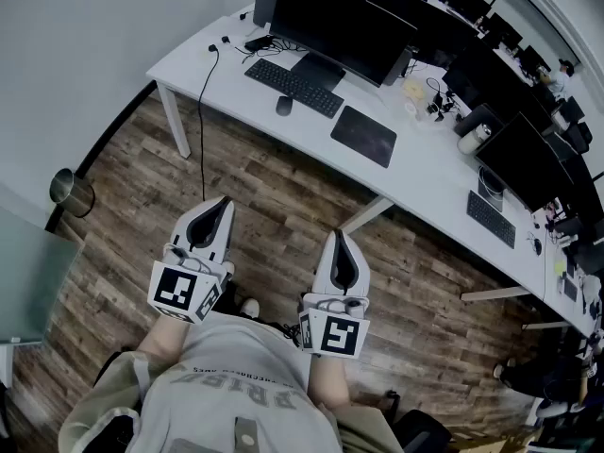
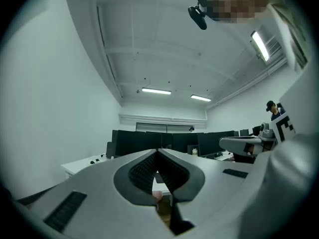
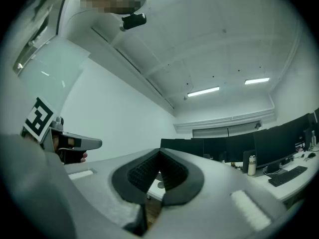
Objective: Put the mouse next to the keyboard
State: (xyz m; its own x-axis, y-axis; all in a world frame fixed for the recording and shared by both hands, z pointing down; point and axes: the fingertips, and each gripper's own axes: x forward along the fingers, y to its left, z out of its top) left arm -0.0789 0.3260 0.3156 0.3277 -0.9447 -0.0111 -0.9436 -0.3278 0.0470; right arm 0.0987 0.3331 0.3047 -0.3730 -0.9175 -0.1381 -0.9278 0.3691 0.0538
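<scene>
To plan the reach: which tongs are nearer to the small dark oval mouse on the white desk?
Left, slightly. The left tongs are well short of the small dark oval mouse, to its left; the right tongs are further back, to its right.

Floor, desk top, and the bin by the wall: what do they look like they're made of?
Floor: wood-look planks, matte, with mixed brown grain and visible board seams. Real wood or laminate, can't tell.
Desk top: smooth, flat, even white, likely laminate or painted board.
Bin: probably metal, going by the silvery sheen at its rim.
</scene>
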